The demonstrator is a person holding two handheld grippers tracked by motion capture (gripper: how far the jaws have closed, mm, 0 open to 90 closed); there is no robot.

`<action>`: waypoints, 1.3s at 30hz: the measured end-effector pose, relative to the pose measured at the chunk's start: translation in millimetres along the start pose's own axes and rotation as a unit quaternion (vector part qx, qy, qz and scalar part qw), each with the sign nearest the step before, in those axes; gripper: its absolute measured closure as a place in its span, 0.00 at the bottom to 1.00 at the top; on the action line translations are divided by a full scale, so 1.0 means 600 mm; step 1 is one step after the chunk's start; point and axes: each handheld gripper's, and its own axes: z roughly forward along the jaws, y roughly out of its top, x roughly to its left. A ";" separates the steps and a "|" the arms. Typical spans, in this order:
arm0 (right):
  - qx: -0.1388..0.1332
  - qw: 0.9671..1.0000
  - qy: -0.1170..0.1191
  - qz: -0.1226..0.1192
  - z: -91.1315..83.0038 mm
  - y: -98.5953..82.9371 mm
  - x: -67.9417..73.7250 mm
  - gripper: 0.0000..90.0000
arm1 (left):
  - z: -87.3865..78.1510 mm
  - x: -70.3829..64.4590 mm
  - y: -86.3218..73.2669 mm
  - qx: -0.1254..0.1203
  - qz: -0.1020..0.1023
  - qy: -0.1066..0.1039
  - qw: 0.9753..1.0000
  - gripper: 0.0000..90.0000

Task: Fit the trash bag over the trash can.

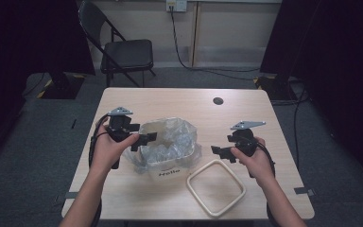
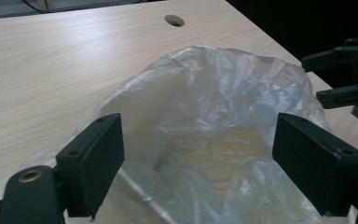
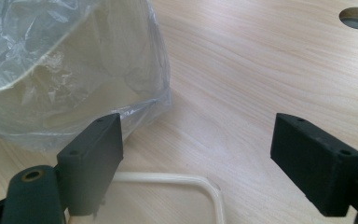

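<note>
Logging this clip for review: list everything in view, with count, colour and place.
Bin: one, cream, "Hello" label, table middle.
Plastic bag: one, clear, lining the bin and draped over its rim.
Square ring: one, cream, flat on the table right of the bin.
Table: one, light wood, round cable hole near far edge.
Folding chair: one, black, beyond the table.
Left gripper: one, black, open at the bag's left edge.
Right gripper: one, black, open, right of the bin.
</note>
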 end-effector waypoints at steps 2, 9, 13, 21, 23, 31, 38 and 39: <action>0.000 1.000 0.002 -0.004 -0.002 -0.002 0.001 0.18 | 0.005 -0.009 0.003 0.003 0.007 -0.005 1.000 0.18; 0.002 1.000 0.009 -0.009 0.000 -0.002 0.009 0.18 | 0.030 -0.036 0.009 0.015 0.022 -0.023 0.999 0.18; 0.005 1.000 0.012 -0.012 0.003 -0.003 0.013 0.18 | 0.041 -0.044 0.010 0.020 0.026 -0.027 0.999 0.18; 0.013 1.000 0.015 -0.013 0.011 -0.009 0.017 0.18 | 0.067 -0.058 0.009 0.040 0.035 -0.030 0.998 0.19; 0.012 1.000 0.016 -0.014 0.013 -0.011 0.018 0.18 | 0.074 -0.062 0.008 0.044 0.037 -0.032 0.998 0.19; 0.014 1.000 0.017 -0.018 0.013 -0.017 0.017 0.18 | 0.099 -0.071 0.009 0.059 0.046 -0.033 0.997 0.19; 0.016 1.000 0.014 -0.014 0.012 -0.027 0.012 0.18 | 0.120 -0.075 0.003 0.076 0.048 -0.029 0.996 0.20; 0.016 1.000 0.014 -0.015 0.012 -0.028 0.011 0.18 | 0.122 -0.074 0.001 0.079 0.048 -0.029 0.995 0.20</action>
